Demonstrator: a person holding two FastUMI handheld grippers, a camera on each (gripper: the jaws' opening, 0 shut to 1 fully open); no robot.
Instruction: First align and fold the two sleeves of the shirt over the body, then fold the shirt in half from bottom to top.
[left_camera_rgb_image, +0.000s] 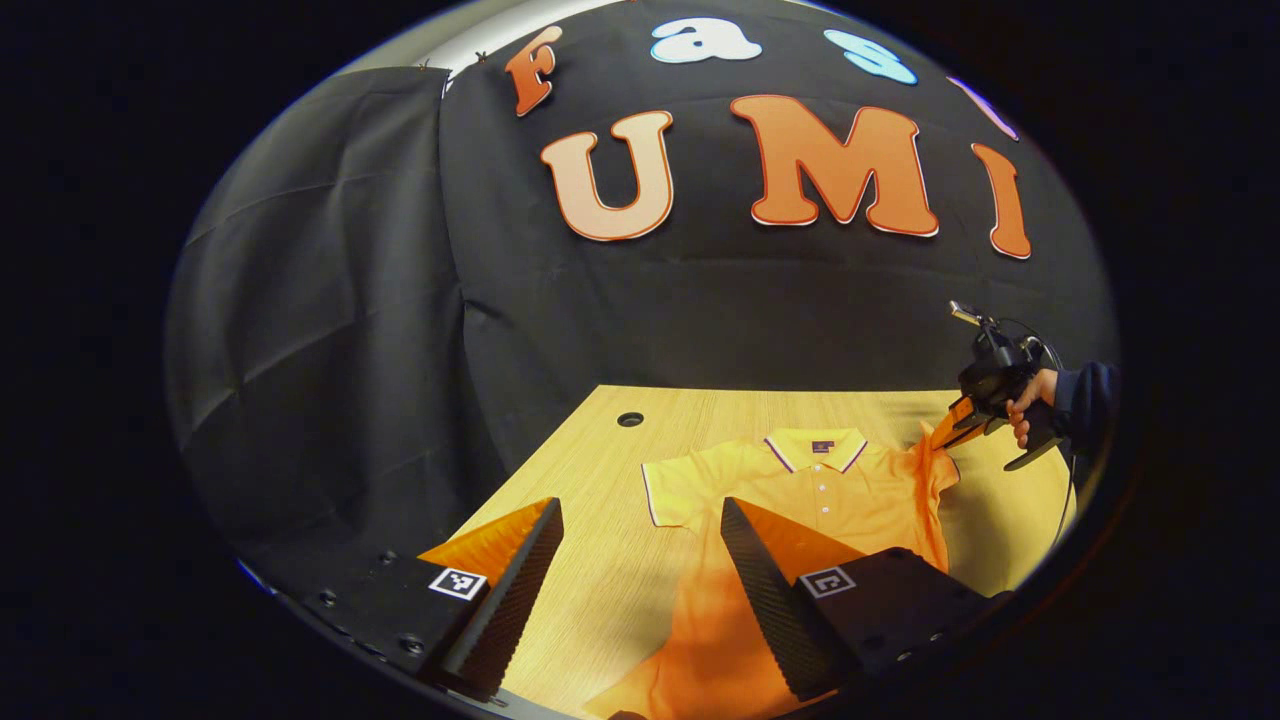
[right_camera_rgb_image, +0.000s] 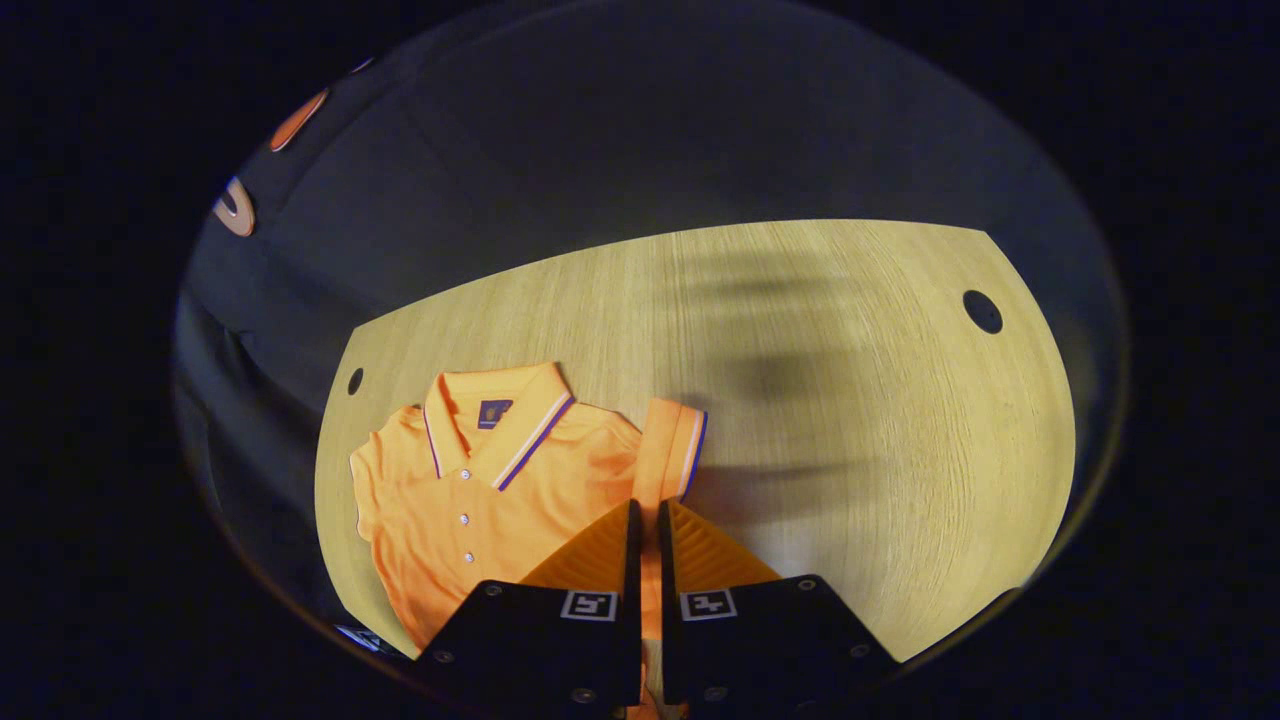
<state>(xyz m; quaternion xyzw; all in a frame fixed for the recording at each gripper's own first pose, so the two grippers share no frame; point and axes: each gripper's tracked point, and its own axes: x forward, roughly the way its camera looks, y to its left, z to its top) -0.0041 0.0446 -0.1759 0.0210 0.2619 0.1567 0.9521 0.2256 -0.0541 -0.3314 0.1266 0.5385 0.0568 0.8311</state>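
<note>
Apparently right tongs (right_camera_rgb_image: 645, 515) pinch shirt (right_camera_rgb_image: 480, 490) sleeve (right_camera_rgb_image: 672, 445); left tongs (left_camera_rgb_image: 640, 515) agape

A: The polo shirt (right_camera_rgb_image: 480, 500)?
B: Soft matt knit cloth, plastic-looking buttons.
A: And the table (right_camera_rgb_image: 850, 420)?
B: Pale wood-grain, smooth, faint sheen. Booth wall (left_camera_rgb_image: 330, 300): creased matt cloth.

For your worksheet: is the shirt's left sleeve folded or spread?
Spread: the left sleeve lies flat on the table, out from the shirt.

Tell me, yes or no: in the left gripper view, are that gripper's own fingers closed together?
No: the left gripper has its fingers spread wide apart, with the table showing between them.
</note>
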